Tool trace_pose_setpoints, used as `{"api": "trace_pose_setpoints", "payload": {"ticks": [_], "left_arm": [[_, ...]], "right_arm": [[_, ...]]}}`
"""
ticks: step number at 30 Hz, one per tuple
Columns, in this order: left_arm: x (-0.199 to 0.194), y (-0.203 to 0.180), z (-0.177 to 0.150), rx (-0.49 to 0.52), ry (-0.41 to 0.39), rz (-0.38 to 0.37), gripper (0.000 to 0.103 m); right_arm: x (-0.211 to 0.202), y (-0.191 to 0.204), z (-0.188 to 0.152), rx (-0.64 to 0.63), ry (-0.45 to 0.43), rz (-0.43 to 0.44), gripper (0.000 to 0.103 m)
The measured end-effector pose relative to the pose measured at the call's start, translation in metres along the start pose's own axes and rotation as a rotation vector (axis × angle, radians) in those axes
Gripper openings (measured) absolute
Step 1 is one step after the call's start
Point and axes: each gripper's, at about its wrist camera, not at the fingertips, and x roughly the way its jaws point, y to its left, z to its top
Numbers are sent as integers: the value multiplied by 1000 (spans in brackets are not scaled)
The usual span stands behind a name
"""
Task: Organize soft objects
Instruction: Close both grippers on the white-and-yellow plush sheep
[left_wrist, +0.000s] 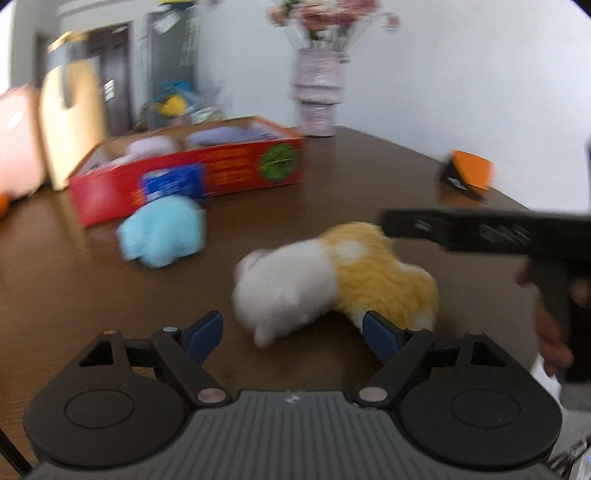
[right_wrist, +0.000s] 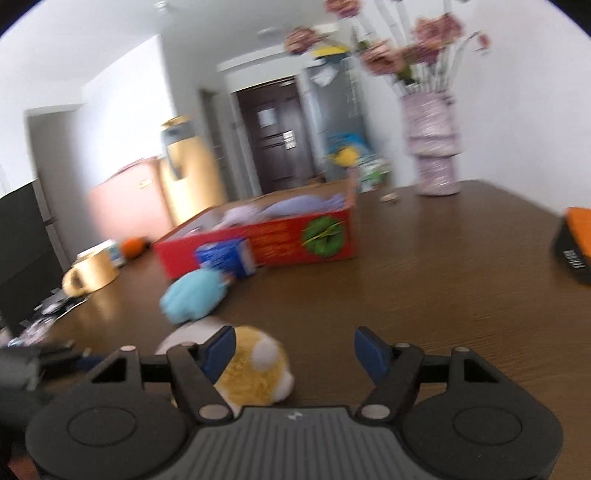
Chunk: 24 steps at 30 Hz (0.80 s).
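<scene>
Left gripper (left_wrist: 291, 334), jaws spread and empty, sits just short of the yellow-and-white plush (left_wrist: 332, 280) lying crosswise on the counter (left_wrist: 351, 177), nearer it than the right gripper (right_wrist: 295, 350), also released, beside its tail end.

A white-and-yellow plush toy (left_wrist: 332, 280) lies on its side near a light-blue plush (left_wrist: 162, 232).

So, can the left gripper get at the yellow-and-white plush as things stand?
Probably yes. The left gripper is open, and the plush lies on the table just ahead of its fingertips with nothing between. The right gripper hovers close on the far side.
</scene>
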Motion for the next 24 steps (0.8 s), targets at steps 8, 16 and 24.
{"api": "trace_pose_setpoints", "payload": {"ticks": [8, 16, 24], "left_arm": [[-19, 21, -8, 18, -42, 35, 85], [-3, 9, -9, 56, -92, 21, 47], [-22, 8, -24, 21, -98, -14, 44]], "right_arm": [[-24, 11, -15, -79, -15, 58, 75], [-7, 30, -29, -147, 74, 69, 44], [-25, 33, -32, -151, 104, 116, 39]]}}
